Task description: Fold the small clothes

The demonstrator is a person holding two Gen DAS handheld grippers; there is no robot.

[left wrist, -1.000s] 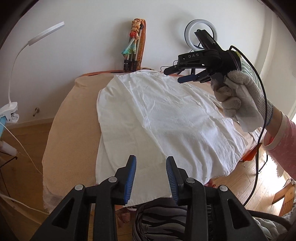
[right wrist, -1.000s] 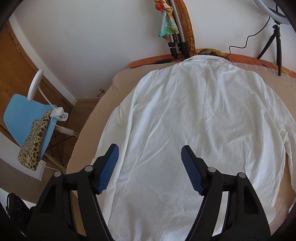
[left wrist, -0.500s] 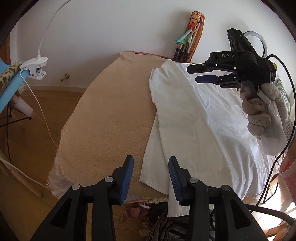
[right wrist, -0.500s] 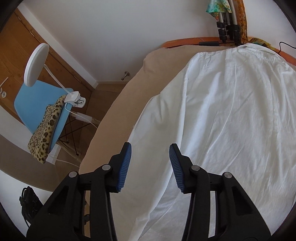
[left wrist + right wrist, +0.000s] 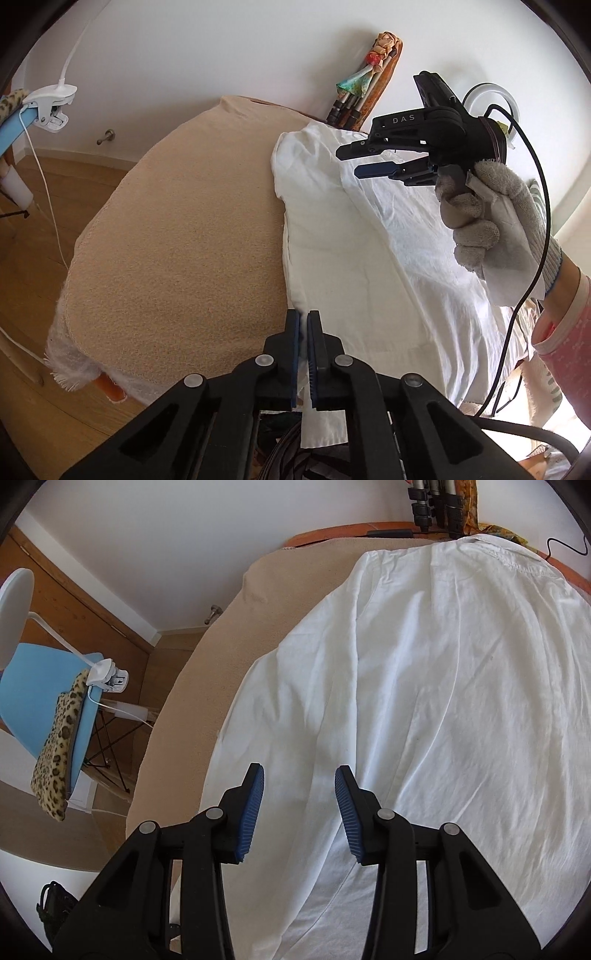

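Observation:
A white shirt [image 5: 369, 240] lies flat on a table under a beige cloth [image 5: 184, 240], its collar at the far end. My left gripper [image 5: 303, 321] is shut on the shirt's near left edge, with white fabric pinched between the blue pads and hanging below them. In the left wrist view, a gloved hand [image 5: 491, 229] holds my right gripper [image 5: 347, 162] above the far part of the shirt. In the right wrist view the right gripper [image 5: 300, 775] hovers over the shirt [image 5: 424, 683] near its left side. Its jaws are closing with a gap between them and grip nothing.
A white clip lamp [image 5: 48, 99] is fixed to a blue chair [image 5: 33, 686] left of the table, with a leopard-print cloth [image 5: 55, 746] draped on it. Tripod legs [image 5: 347, 103] and a ring light [image 5: 487, 96] stand at the far wall. Wooden floor surrounds the beige cloth [image 5: 207, 657].
My left gripper sank to the shirt's near left edge and shut on it. The right gripper moved left and lower over the shirt, its jaws narrowing.

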